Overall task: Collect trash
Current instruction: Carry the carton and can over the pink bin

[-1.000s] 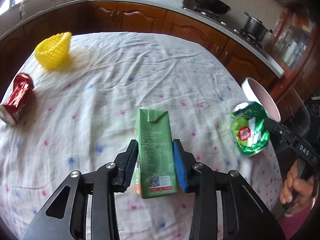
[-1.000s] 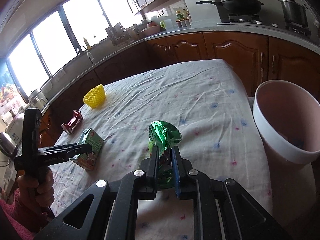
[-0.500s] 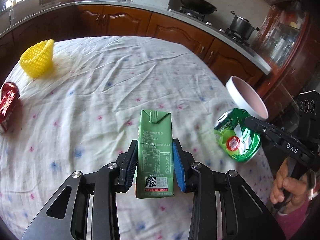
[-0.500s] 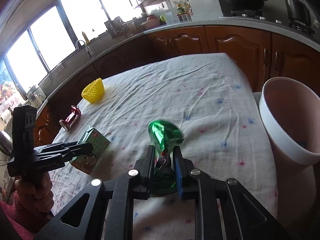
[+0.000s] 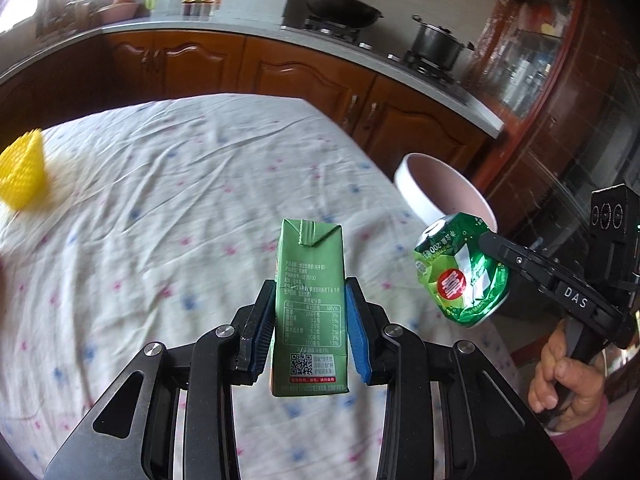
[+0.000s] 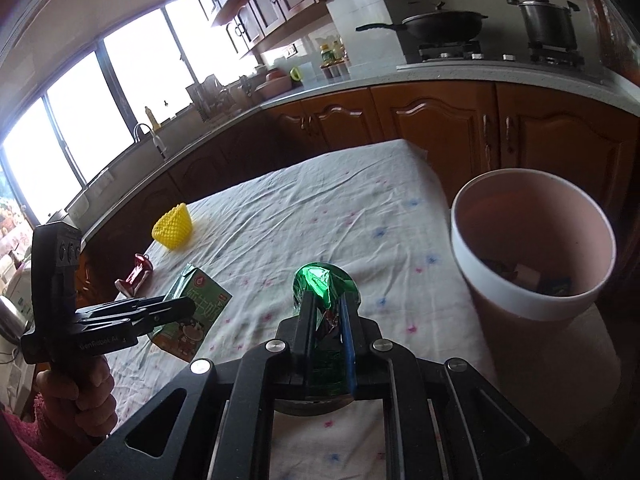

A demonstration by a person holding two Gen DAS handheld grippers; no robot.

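My left gripper (image 5: 310, 300) is shut on a green drink carton (image 5: 309, 280) and holds it above the table; the carton also shows in the right wrist view (image 6: 192, 316). My right gripper (image 6: 325, 308) is shut on a crushed green can (image 6: 320, 284), seen from the left wrist view (image 5: 460, 268) near the bin. The pink trash bin (image 6: 532, 304) stands off the table's right edge, with some trash inside; it also shows in the left wrist view (image 5: 424, 200). A crushed red can (image 6: 136, 274) and a yellow foam net (image 6: 173, 227) lie on the table.
The table wears a white flowered cloth (image 5: 180, 208). Wooden kitchen cabinets (image 6: 440, 120) and a counter with a wok (image 6: 440, 26) and pot (image 6: 548, 24) run behind. A glass cabinet (image 5: 560, 100) stands at the right.
Both grippers have lifted and moved right toward the bin with their loads. The red can has left the left wrist view and the yellow net has slid to its left edge.
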